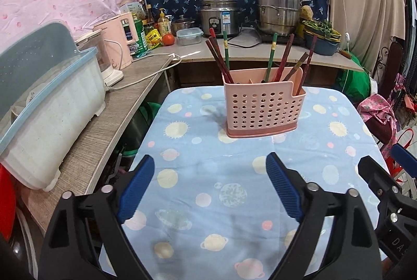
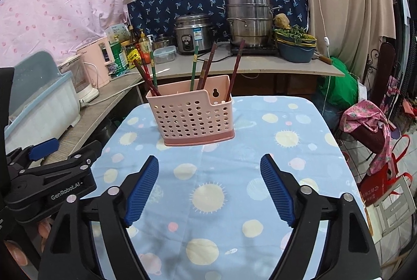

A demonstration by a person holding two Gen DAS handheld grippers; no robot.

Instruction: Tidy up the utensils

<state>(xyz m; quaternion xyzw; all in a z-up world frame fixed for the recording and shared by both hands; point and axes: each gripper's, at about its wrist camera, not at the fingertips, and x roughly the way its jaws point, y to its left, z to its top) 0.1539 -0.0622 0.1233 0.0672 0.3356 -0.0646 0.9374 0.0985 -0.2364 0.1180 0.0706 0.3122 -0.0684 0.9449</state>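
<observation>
Each black hand-held gripper (image 1: 209,162) has ribbed blue pads (image 1: 136,190) and silver screws.

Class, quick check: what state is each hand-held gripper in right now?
Left hand-held gripper: open, holding nothing.
Right hand-held gripper: open, holding nothing.

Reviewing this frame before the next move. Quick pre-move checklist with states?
1. Left gripper open, nothing between its pads: ok.
2. Right gripper open, nothing between its pads: ok.
3. Pink holder upright on the table: ok.
4. Chopsticks all standing in the holder, none loose on the cloth: ok.
5. Sorted by compartment: cannot tell.
6. Grippers apart from the holder: ok.
</observation>
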